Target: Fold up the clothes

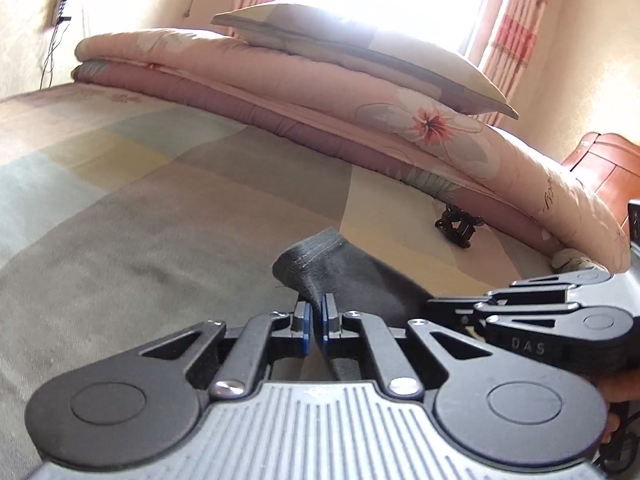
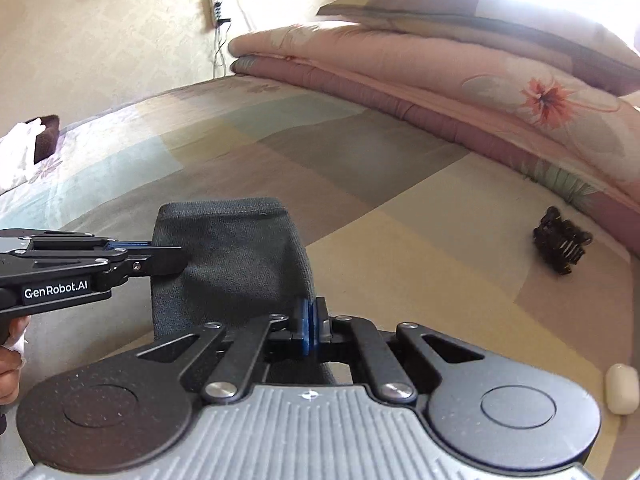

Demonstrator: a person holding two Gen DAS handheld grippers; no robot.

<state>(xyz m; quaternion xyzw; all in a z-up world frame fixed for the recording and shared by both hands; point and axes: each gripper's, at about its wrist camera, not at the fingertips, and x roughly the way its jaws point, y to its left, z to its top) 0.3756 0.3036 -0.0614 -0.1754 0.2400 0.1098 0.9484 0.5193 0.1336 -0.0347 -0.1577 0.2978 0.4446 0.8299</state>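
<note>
Fingertips of both grippers — left gripper (image 1: 316, 320), right gripper (image 2: 314, 326) — pinch the dark grey garment (image 2: 236, 264) above the patchwork bedspread (image 2: 360, 160); keep its edges level while folding.

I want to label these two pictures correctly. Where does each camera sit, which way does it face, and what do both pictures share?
Left wrist view: sits on the left gripper, faces along its fingers over the bed toward the folded quilt and window; shows the right gripper at right.
Right wrist view: sits on the right gripper, faces across the bed toward the wall; shows the left gripper and a hand at left.
Shared: the dark grey garment pinched by both grippers, the quilt, pillow and black hair clip.
</note>
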